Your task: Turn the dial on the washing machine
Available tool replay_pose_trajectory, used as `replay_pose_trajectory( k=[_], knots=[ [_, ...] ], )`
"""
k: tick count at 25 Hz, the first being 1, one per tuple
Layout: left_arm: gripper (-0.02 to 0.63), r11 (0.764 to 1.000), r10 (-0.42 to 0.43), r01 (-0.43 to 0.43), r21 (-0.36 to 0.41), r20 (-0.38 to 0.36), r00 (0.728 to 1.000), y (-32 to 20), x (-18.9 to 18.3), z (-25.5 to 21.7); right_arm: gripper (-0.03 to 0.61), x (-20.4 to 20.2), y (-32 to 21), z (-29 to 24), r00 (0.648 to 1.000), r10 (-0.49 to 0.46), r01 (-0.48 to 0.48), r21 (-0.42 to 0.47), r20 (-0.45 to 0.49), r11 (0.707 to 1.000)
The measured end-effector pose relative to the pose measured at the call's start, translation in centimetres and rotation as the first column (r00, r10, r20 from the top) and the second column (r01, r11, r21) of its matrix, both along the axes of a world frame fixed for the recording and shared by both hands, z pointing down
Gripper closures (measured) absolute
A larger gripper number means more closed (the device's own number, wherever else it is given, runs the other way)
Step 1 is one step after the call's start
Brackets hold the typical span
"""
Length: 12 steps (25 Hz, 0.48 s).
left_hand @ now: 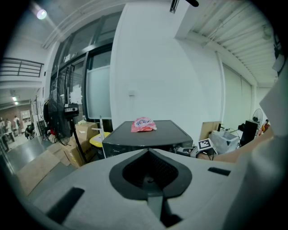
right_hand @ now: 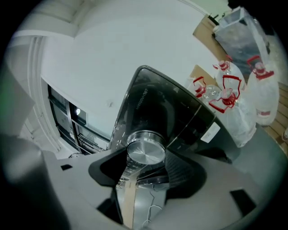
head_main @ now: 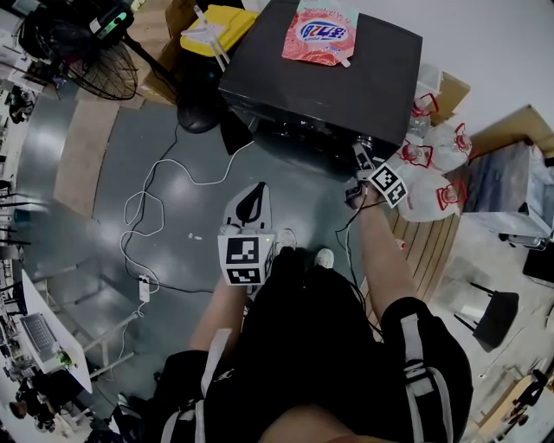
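Observation:
The dark washing machine [head_main: 320, 78] stands ahead of me, with a pink detergent pouch [head_main: 318, 33] on its lid. My right gripper [head_main: 359, 162] is at the machine's front right corner. In the right gripper view the round silver dial [right_hand: 145, 152] sits between the two dark pads, which close on its sides. My left gripper [head_main: 252, 197] hangs low over the floor near my legs, well short of the machine [left_hand: 148, 137]. It points toward the machine, with the jaws together and nothing in them.
White plastic bags with red print [head_main: 437, 173] lie right of the machine, beside a clear storage box [head_main: 511, 190]. A standing fan [head_main: 104, 65] and a yellow object [head_main: 215, 26] are at the back left. White cables [head_main: 151, 203] trail over the grey floor.

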State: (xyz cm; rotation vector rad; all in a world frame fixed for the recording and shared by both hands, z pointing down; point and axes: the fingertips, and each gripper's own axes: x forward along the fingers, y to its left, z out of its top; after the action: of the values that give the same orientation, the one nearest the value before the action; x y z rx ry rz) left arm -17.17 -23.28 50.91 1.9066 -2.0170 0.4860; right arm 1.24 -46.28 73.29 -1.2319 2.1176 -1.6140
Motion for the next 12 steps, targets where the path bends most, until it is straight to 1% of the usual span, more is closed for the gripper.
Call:
replay_pose_trajectory(
  k=[2, 3, 5, 7, 8, 10, 12],
  knots=[
    [0.618, 1.000, -0.004, 0.004, 0.000, -0.001, 1.000, -0.05, -0.03, -0.07, 0.330, -0.12, -0.04, -0.08, 0.997, 0.024, -0.022, -0.026, 0.069, 0.999],
    [0.618, 1.000, -0.005, 0.005, 0.000, -0.002, 1.000, -0.07, -0.02, -0.06, 0.330, -0.16, -0.07, -0.06, 0.992, 0.047, -0.041, -0.046, 0.120, 0.998],
    [0.618, 1.000, -0.006, 0.006, 0.000, -0.003, 1.000, -0.08, 0.14, 0.02, 0.330, -0.06, -0.10, 0.12, 0.963, 0.109, -0.089, -0.095, 0.245, 0.992],
    [0.618, 1.000, -0.005, 0.005, 0.003, -0.003, 1.000, -0.13, 0.32, 0.04, 0.330, 0.13, -0.07, 0.35, 0.922, 0.166, -0.124, -0.139, 0.349, 0.983],
    [0.618, 1.000, -0.004, 0.004, 0.005, -0.003, 1.000, -0.18, 0.32, 0.01, 0.330, 0.18, -0.09, 0.41, 0.907, 0.182, -0.133, -0.151, 0.379, 0.980],
    [0.618, 1.000, -0.006, 0.006, 0.005, -0.004, 1.000, -0.17, 0.10, -0.03, 0.330, 0.16, -0.08, 0.44, 0.895, 0.195, -0.140, -0.161, 0.402, 0.977],
    [0.618, 1.000, -0.011, 0.011, 0.005, -0.004, 1.000, -0.05, -0.23, -0.01, 0.330, 0.14, 0.03, 0.39, 0.905, 0.195, -0.144, -0.157, 0.378, 0.977]
  ],
)
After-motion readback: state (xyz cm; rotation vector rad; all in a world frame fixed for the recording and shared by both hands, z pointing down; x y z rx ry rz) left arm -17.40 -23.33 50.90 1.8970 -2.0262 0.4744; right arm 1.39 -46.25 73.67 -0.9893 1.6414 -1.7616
